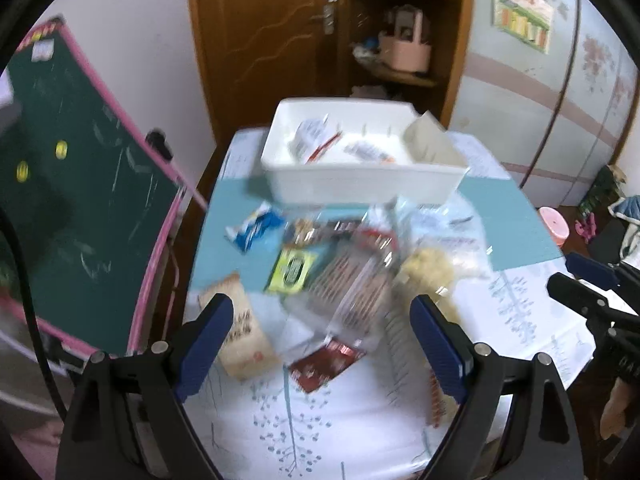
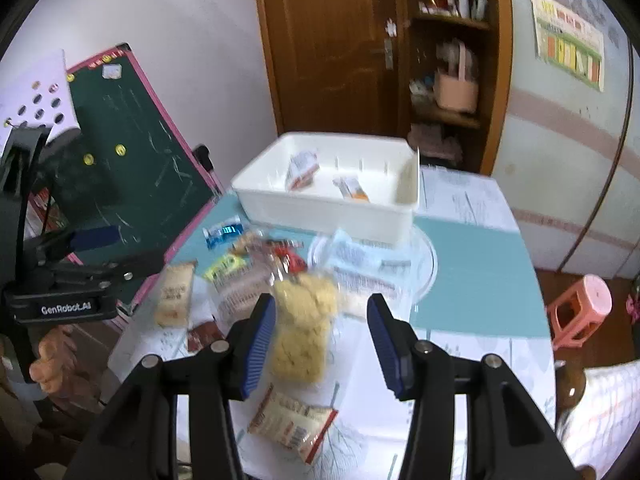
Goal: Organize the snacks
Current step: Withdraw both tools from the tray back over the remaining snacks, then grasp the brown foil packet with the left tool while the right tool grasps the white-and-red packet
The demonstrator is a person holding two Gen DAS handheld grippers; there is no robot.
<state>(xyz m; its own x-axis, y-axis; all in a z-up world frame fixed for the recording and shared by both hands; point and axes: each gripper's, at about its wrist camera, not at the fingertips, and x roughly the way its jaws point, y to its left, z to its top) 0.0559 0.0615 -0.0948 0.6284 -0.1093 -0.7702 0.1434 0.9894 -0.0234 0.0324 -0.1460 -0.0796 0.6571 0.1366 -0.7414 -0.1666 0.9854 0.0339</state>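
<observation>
Left wrist view: left tongs spread wide, nothing between the pads, hovering above the snack pile on the tabletop. White bin sits just behind the pile (two packets inside, blurred).

Right wrist view: right tongs partly open, empty, over a yellow packet lying in front of the bin. A beige packet lies nearer than the yellow one.

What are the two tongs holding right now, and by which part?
Nothing. The left tongs and right tongs both stand open above the snack pile, with no packet pinched between their pads.
</observation>
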